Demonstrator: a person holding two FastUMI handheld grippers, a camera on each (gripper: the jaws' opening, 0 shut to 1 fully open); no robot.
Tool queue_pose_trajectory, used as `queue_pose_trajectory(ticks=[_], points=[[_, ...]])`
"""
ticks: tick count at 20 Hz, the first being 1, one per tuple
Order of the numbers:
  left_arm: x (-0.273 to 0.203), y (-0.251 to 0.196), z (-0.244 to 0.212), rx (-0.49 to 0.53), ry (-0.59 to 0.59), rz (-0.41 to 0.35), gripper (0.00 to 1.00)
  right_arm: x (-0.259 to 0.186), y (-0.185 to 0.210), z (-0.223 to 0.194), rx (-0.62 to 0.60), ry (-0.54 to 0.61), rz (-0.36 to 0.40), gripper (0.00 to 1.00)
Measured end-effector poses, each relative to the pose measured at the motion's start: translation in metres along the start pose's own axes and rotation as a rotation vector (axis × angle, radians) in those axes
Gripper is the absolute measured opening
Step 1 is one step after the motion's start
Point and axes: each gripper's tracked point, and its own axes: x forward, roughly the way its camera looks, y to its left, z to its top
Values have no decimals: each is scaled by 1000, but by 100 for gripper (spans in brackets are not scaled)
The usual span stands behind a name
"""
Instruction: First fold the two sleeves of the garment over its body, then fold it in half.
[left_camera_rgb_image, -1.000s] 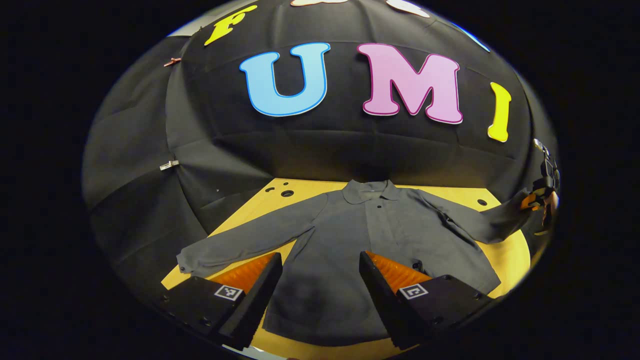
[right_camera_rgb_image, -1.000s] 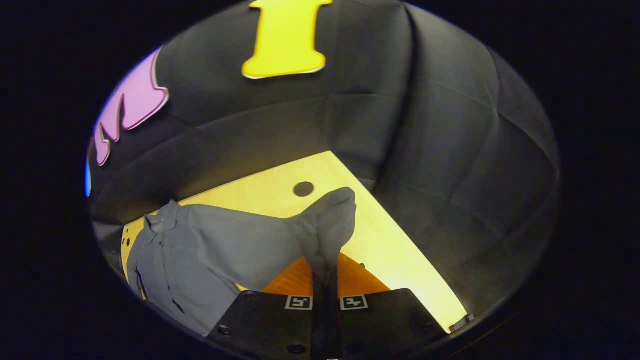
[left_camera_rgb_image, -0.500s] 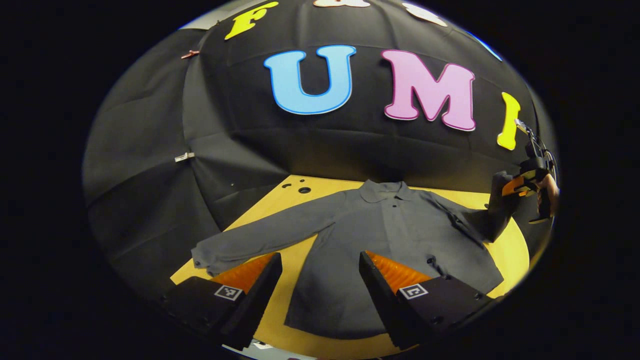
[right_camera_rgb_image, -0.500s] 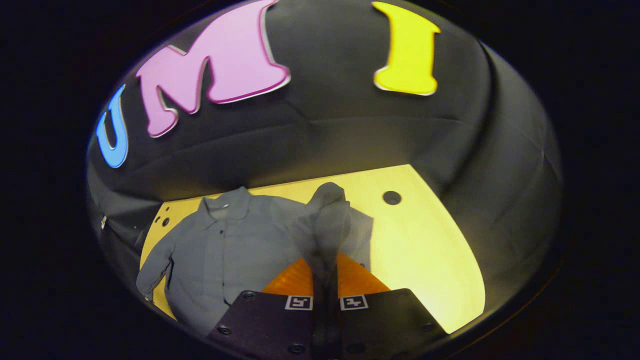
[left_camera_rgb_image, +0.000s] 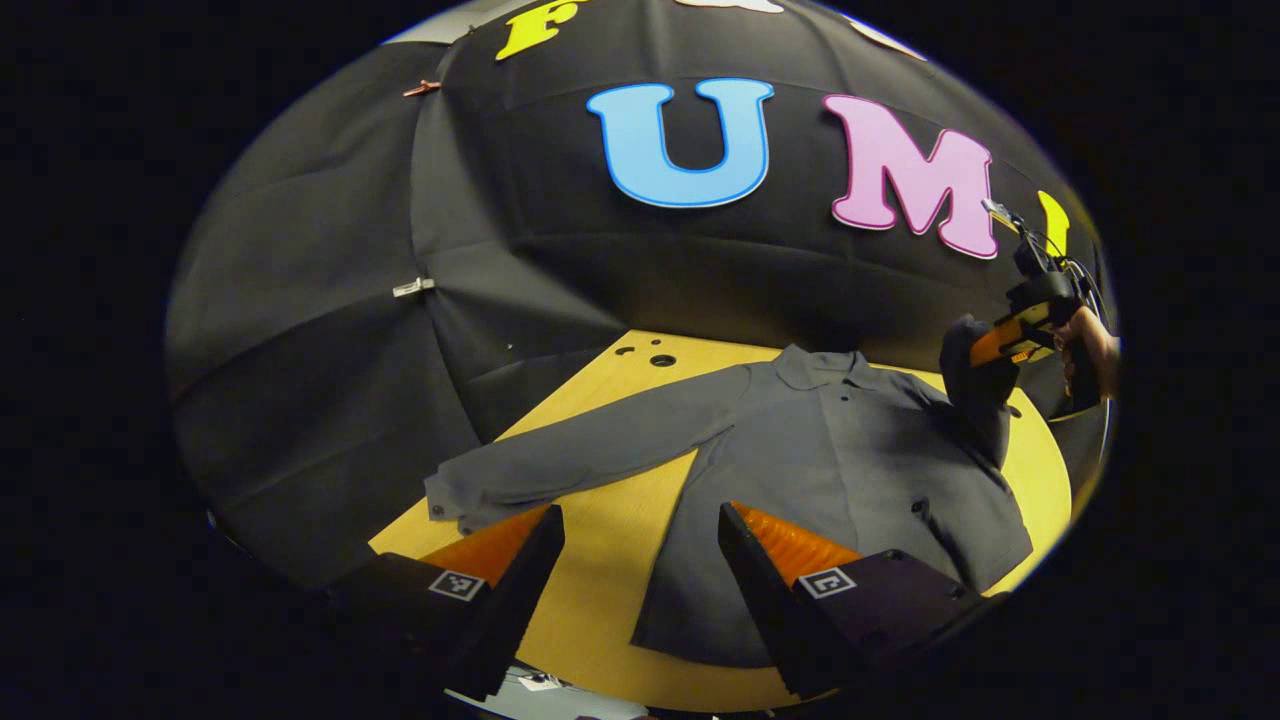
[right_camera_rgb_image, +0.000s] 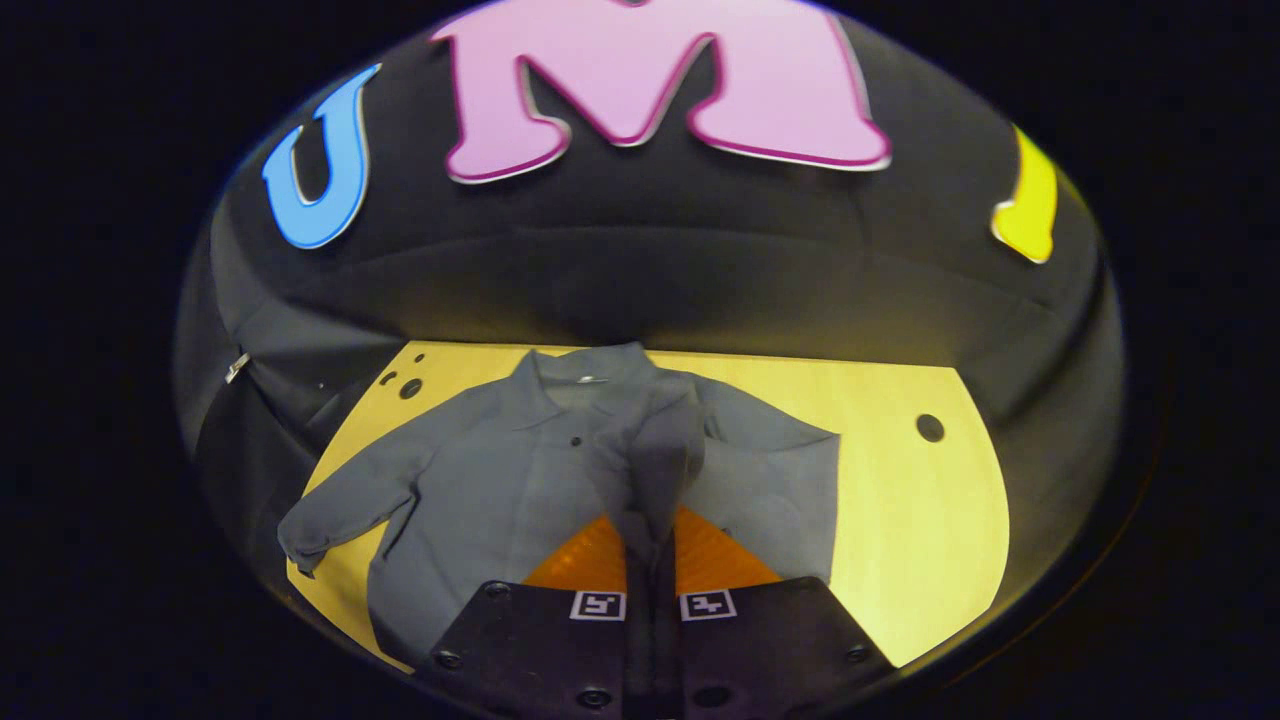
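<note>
Left gripper (left_camera_rgb_image: 640, 540): fingers spread wide apart, nothing between them, held low and pointing forward. Right gripper (right_camera_rgb_image: 650, 545): fingers pressed together on a sleeve (right_camera_rgb_image: 665, 450), raised off the surface. Seen also from the left gripper view at far right (left_camera_rgb_image: 985, 352), with a hand (left_camera_rgb_image: 1090, 350) behind it.

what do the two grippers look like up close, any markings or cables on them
The left gripper and right gripper have black wedge-shaped housings with small square black-and-white tags and round screw heads. Seen from the left gripper view, the right gripper trails thin cables.
</note>
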Motion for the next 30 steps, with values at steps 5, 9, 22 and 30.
queue_pose_trajectory(ticks=[5, 9, 22, 30], points=[[10, 31, -14, -39, 29, 43, 98, 29, 80, -9, -78, 43, 75, 5], [17, 50, -25, -62, 55, 72, 98, 54, 141, -31, -143, 91, 130, 5], [35, 103, -37, -136, 79, 200, 98, 106, 269, -104, -235, 192, 251, 19], [81, 176, -29, -155, 72, 255, 98, 56, 260, -100, -209, 106, 298, 100]])
